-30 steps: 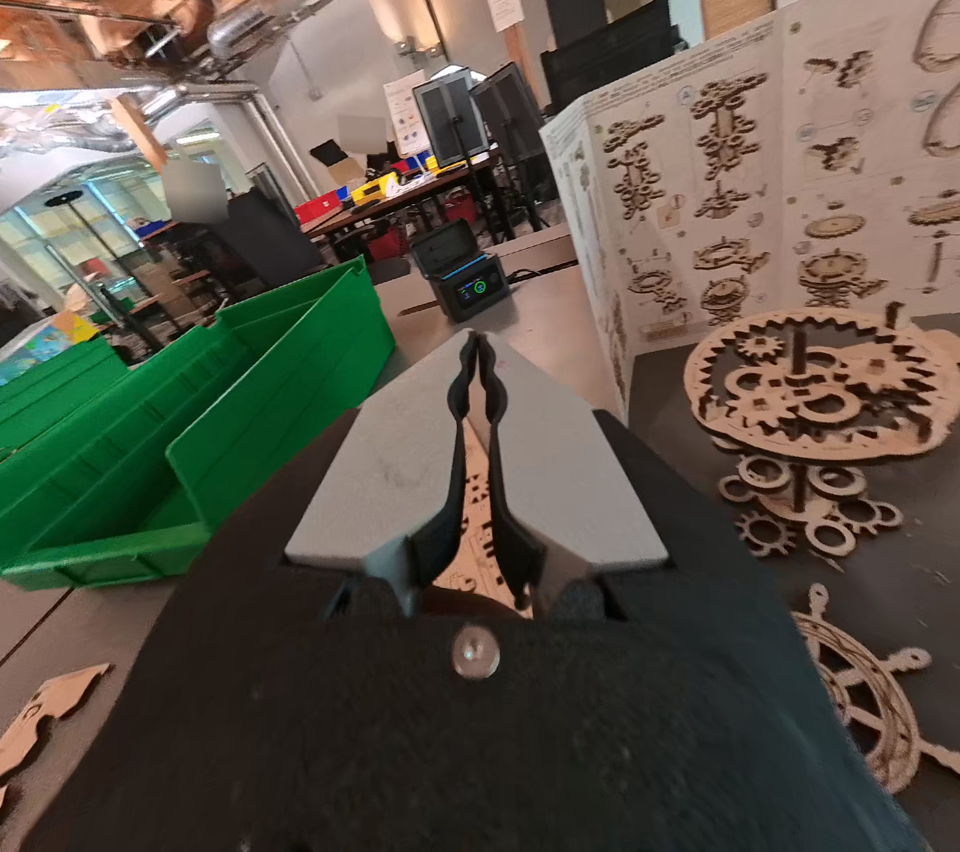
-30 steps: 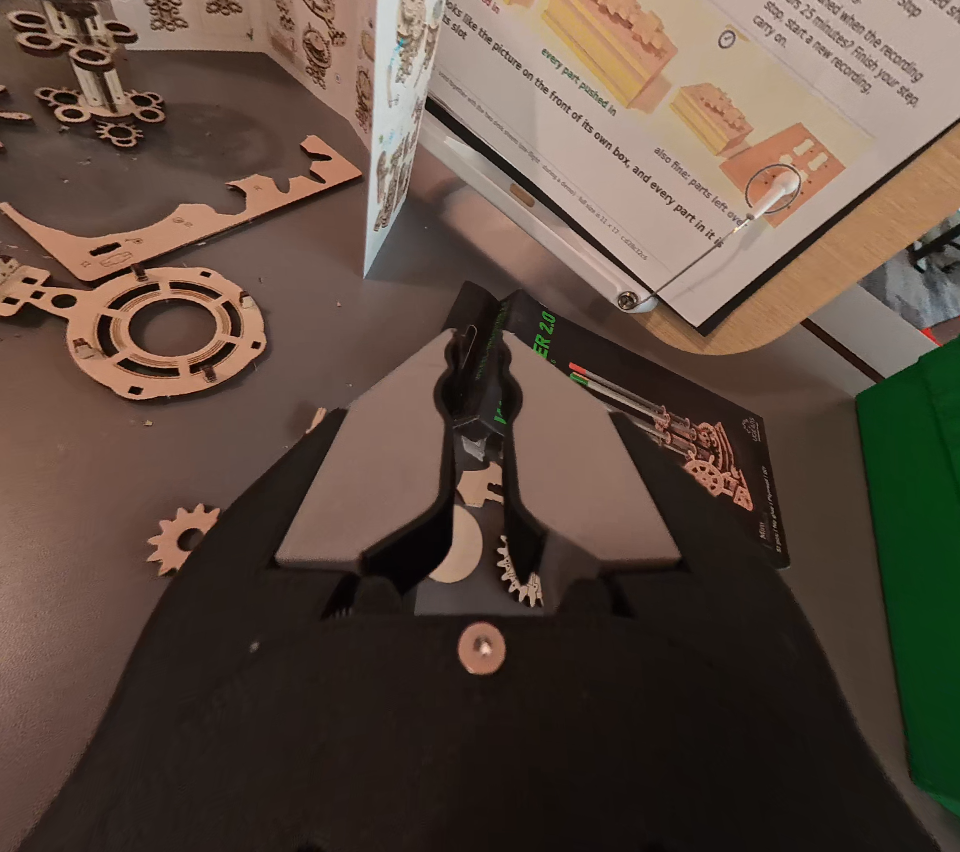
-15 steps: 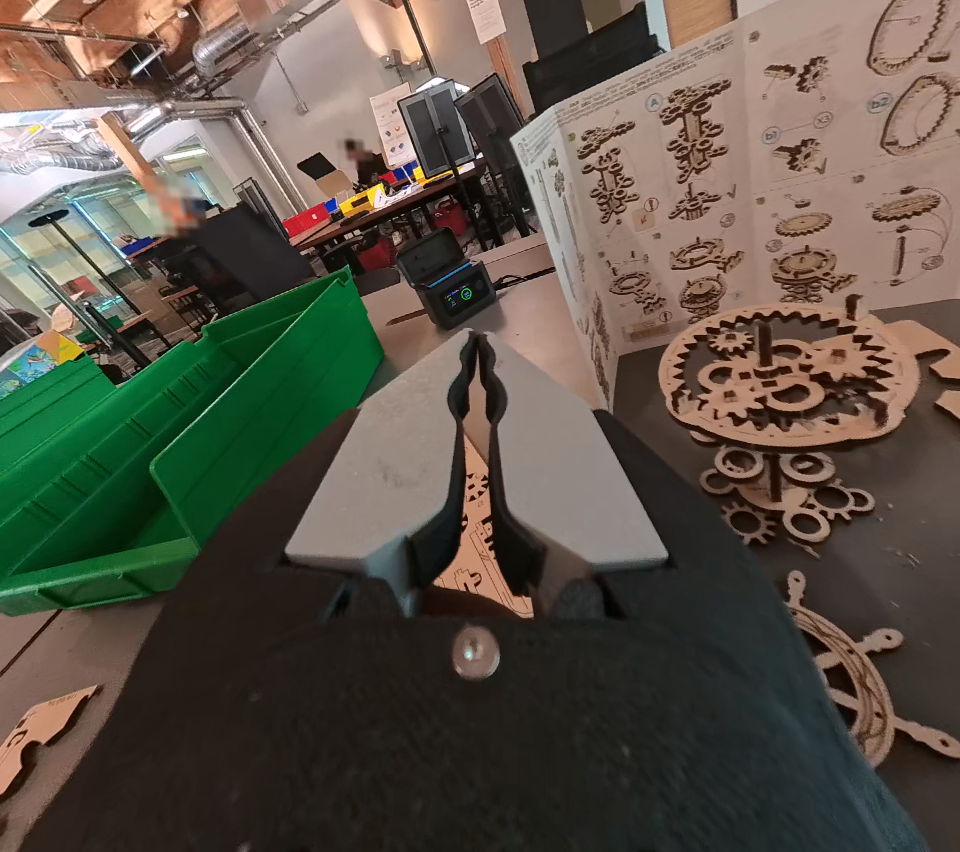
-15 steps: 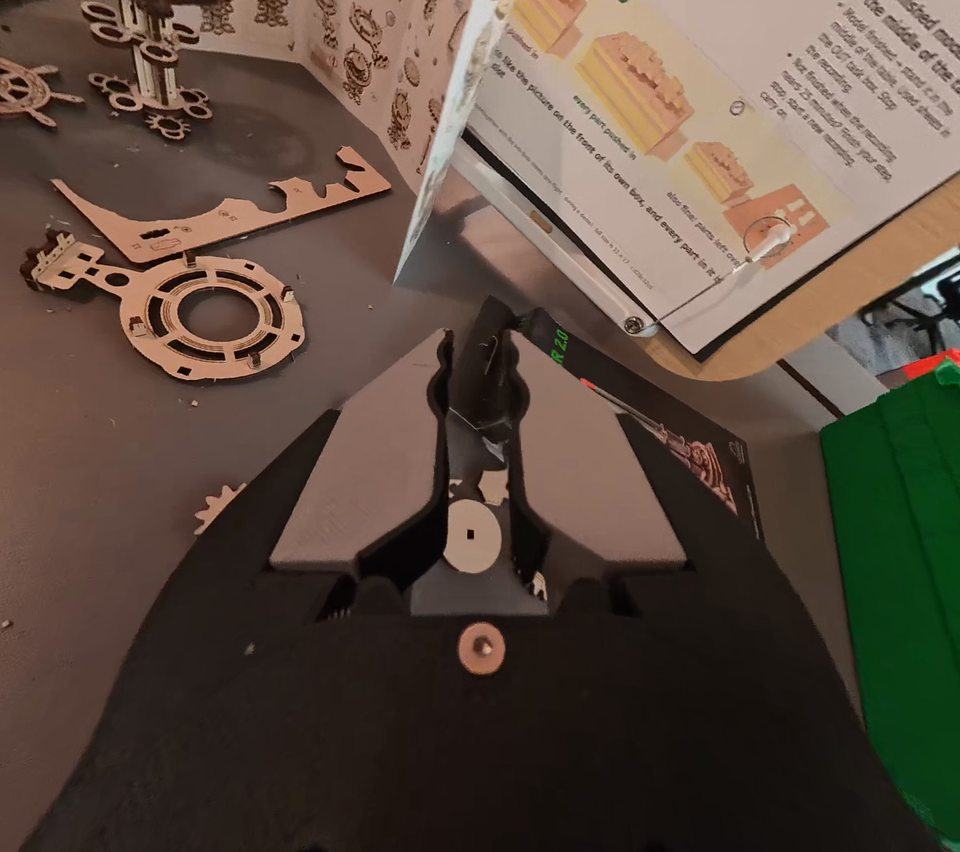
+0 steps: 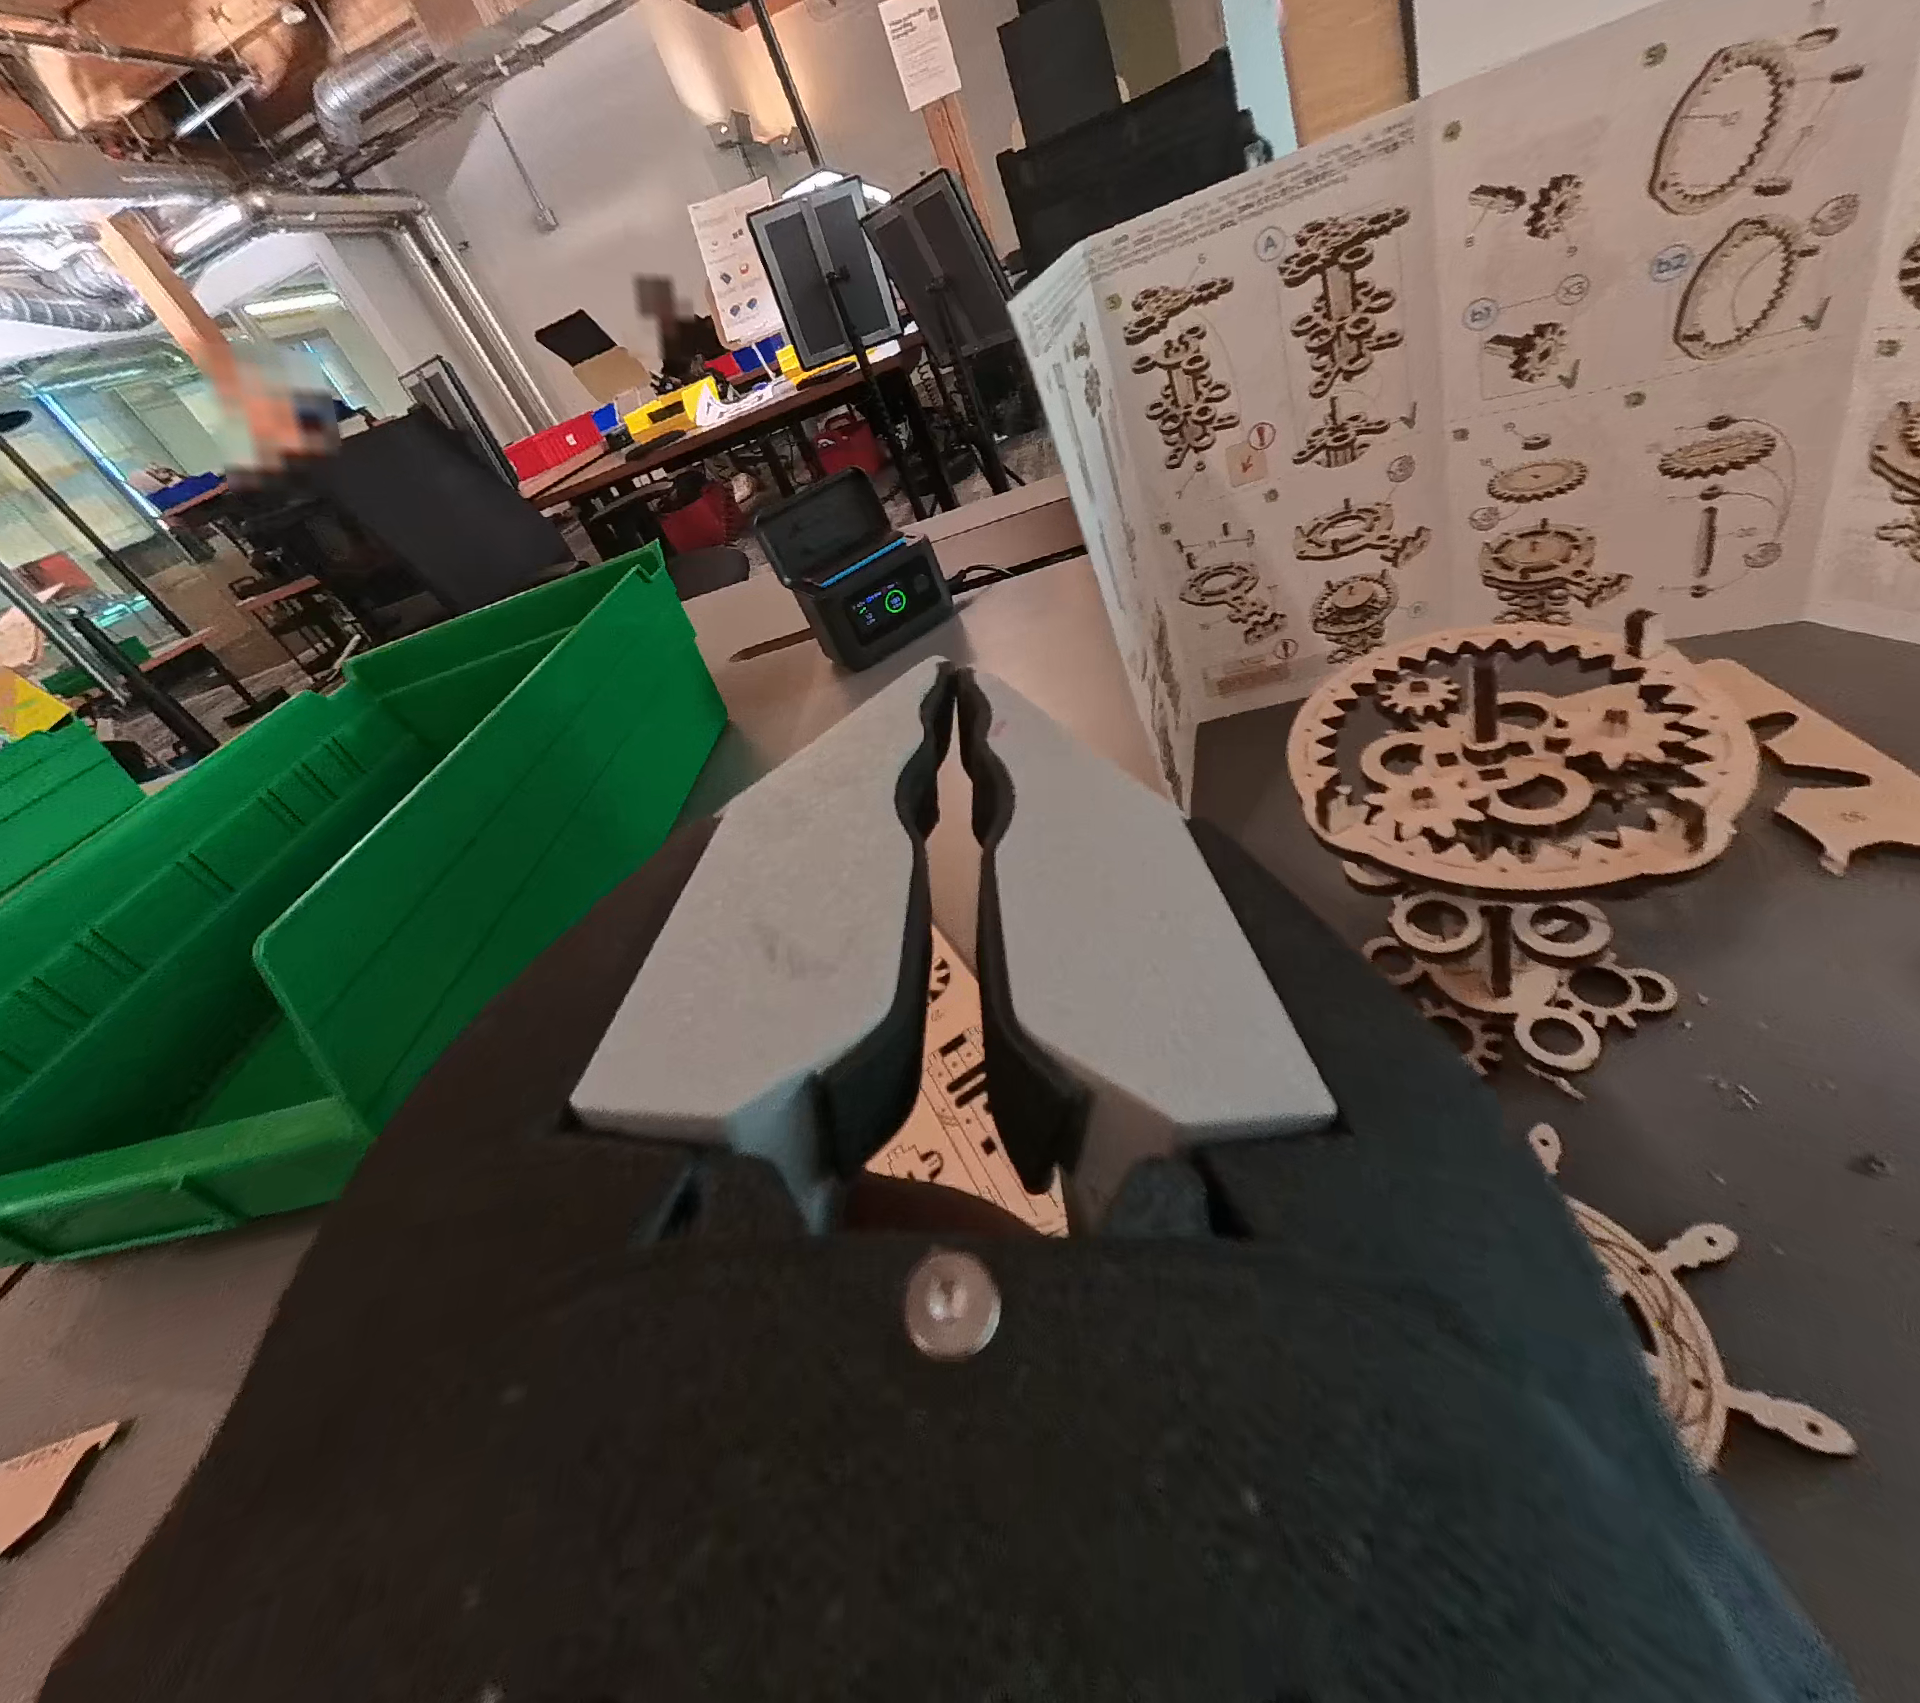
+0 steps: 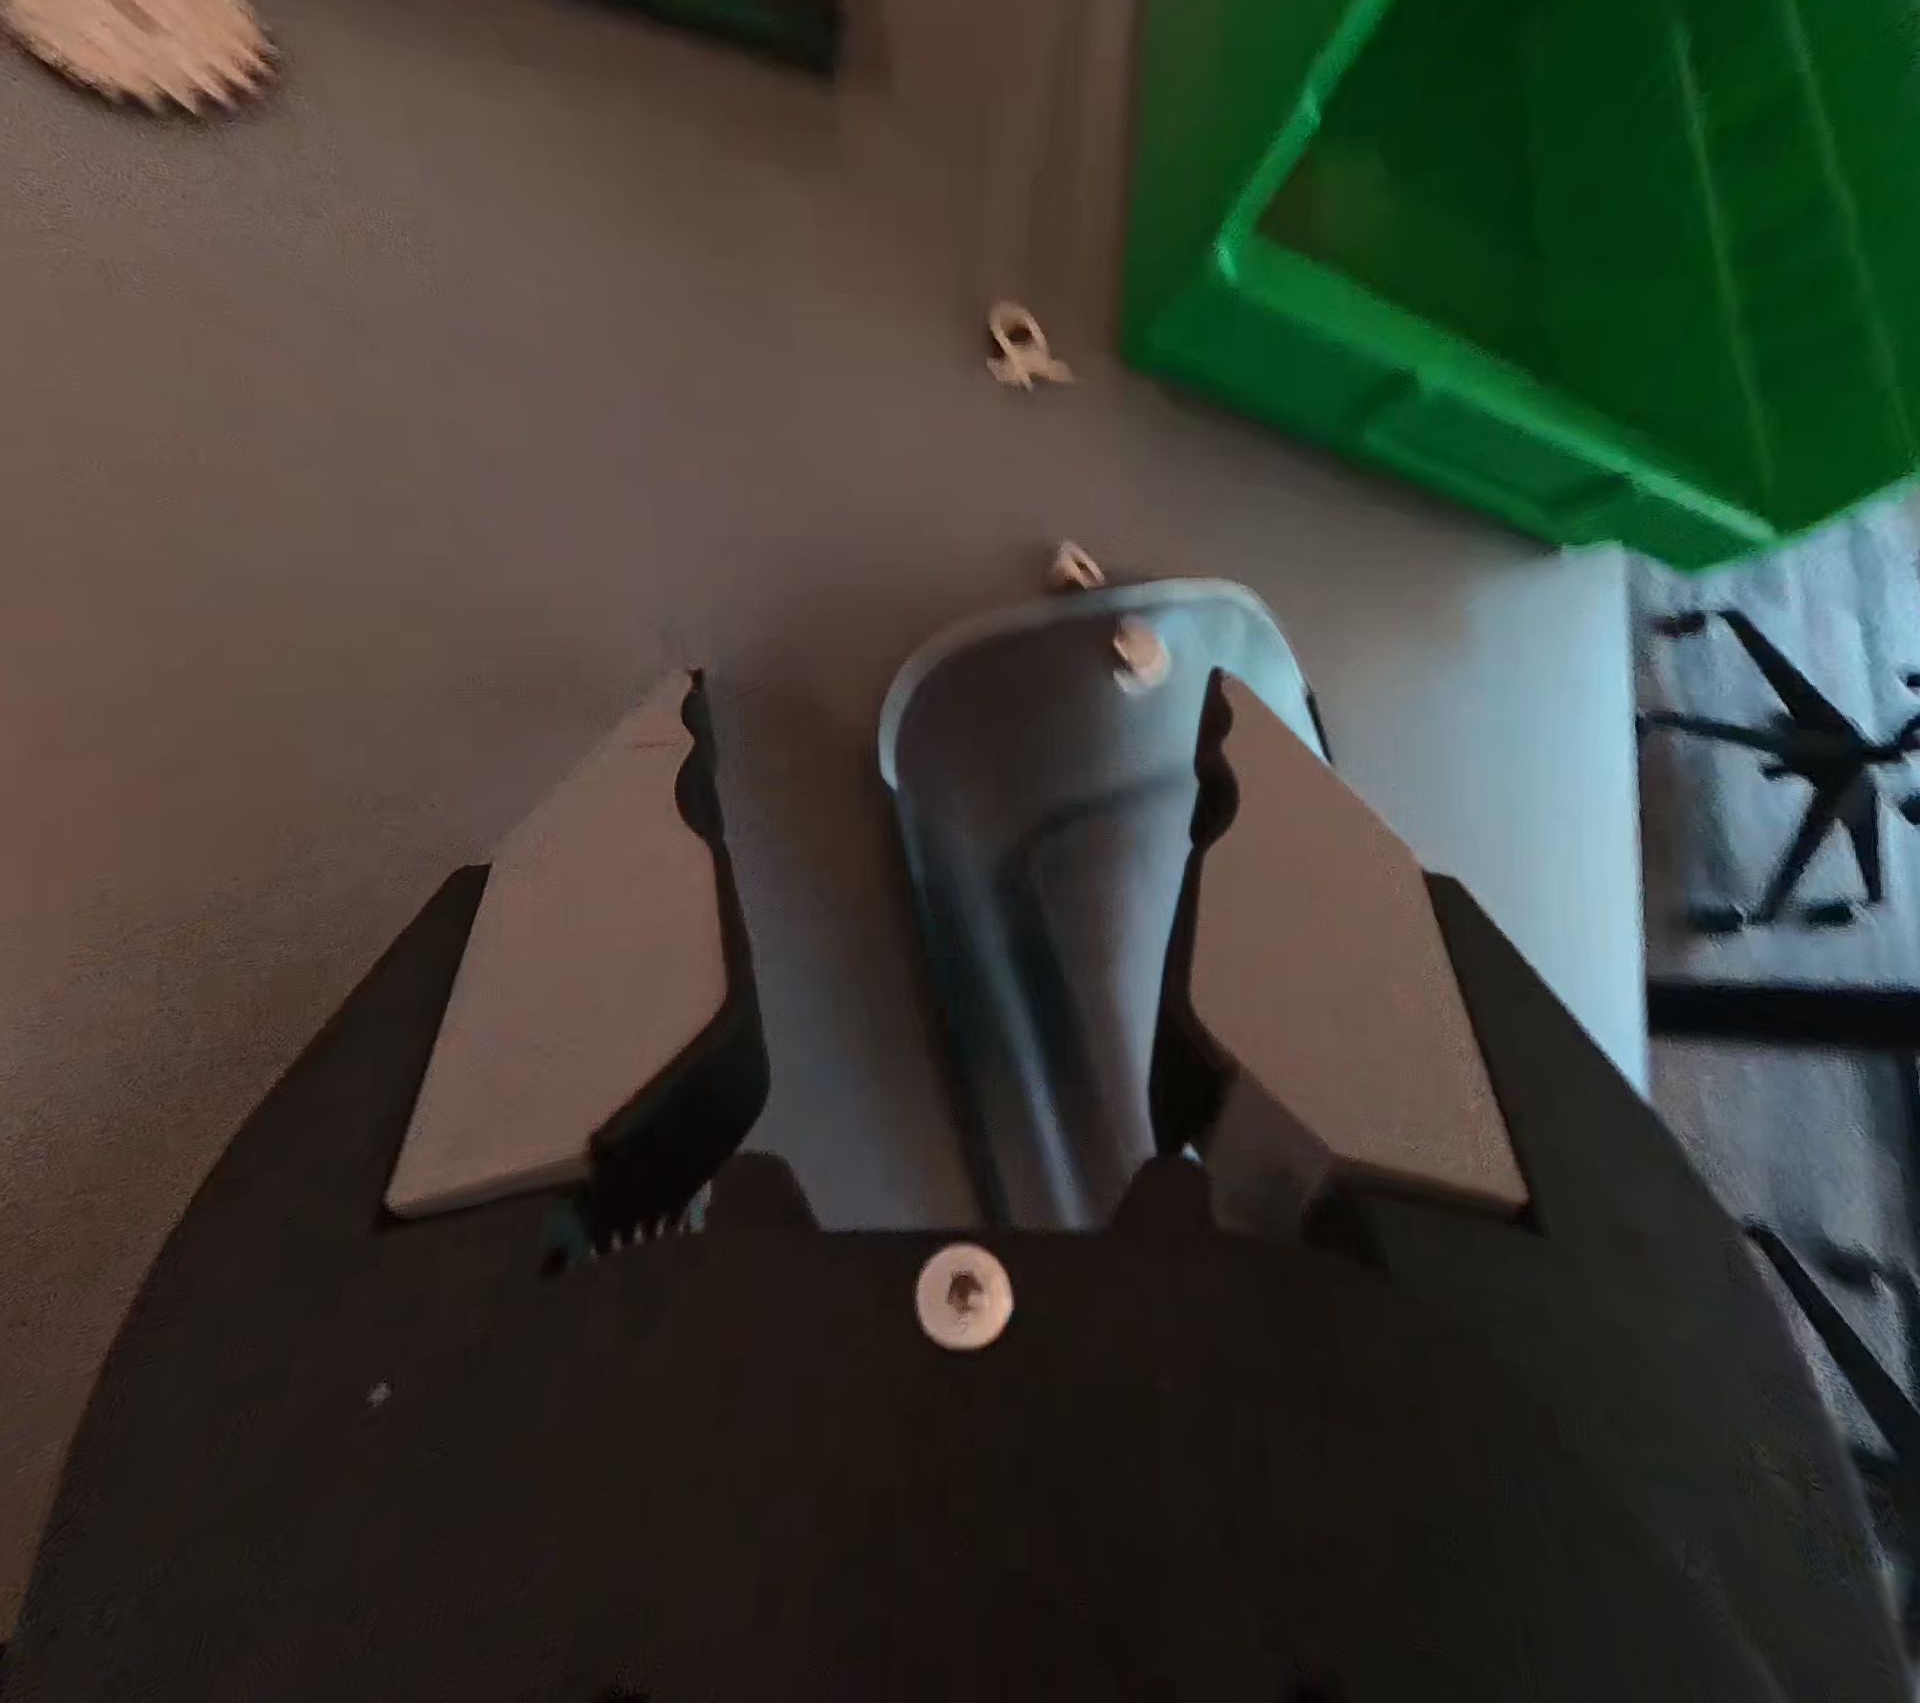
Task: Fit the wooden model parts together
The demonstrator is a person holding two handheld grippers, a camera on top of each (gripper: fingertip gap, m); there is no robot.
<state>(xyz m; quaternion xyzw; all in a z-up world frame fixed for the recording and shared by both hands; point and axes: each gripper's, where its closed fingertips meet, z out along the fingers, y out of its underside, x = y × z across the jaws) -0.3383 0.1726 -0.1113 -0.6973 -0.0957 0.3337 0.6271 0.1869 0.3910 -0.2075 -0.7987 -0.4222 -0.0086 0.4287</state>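
My left gripper (image 5: 957, 697) jaws are clenched, apparently empty; right gripper (image 6: 951, 718) jaws released above the grey plastic tray (image 6: 1049, 832). Small tan wooden piece (image 6: 1023, 349) lies ahead on the worktop.

Left gripper (image 5: 957, 697): fingers closed, tips touching
Right of it: wooden gear model (image 5: 1519, 760) upright on desk (image 5: 1766, 1009)

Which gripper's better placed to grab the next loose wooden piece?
Right. The right gripper is open above a grey tray holding a small wooden piece; the left gripper is shut.
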